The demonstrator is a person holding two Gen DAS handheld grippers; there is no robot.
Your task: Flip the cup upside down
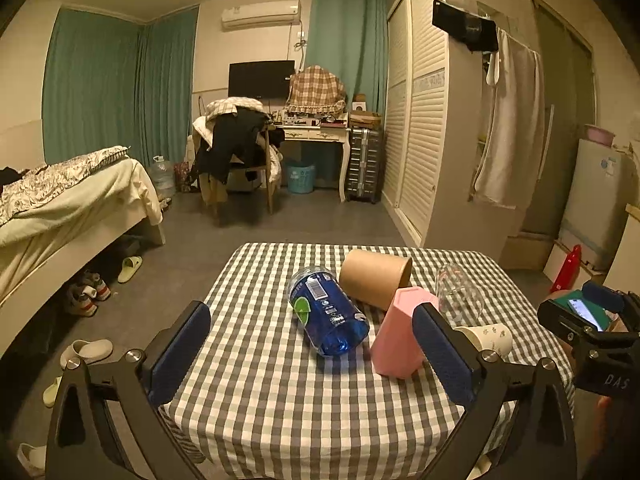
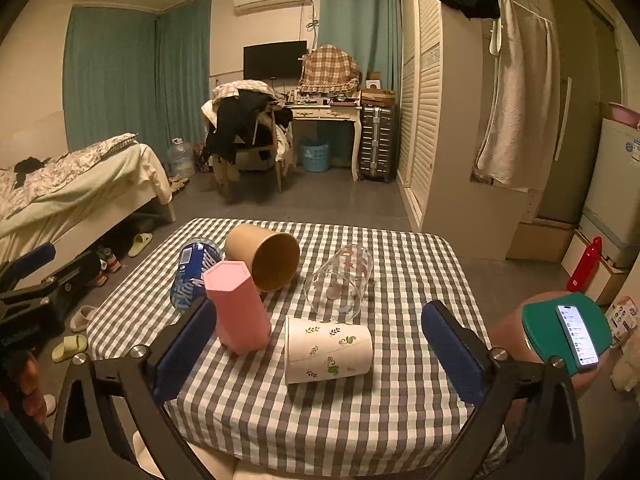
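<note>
White paper cup (image 2: 328, 354) lies on its side near the table's (image 2: 360, 432) near edge; the empty right gripper (image 2: 320, 354), jaws spread, should straddle it squarely. The left gripper (image 1: 310, 348) hangs open too.

A checked cloth (image 2: 360, 420) is covering the table, a bed (image 1: 76, 204) is standing at the left with slippers (image 1: 130, 269) lying beside it, a clothes-laden chair (image 2: 244, 132) is sitting before teal curtains (image 1: 100, 84), and a red bottle (image 2: 585, 264) is standing near the fridge (image 2: 616, 184).
</note>
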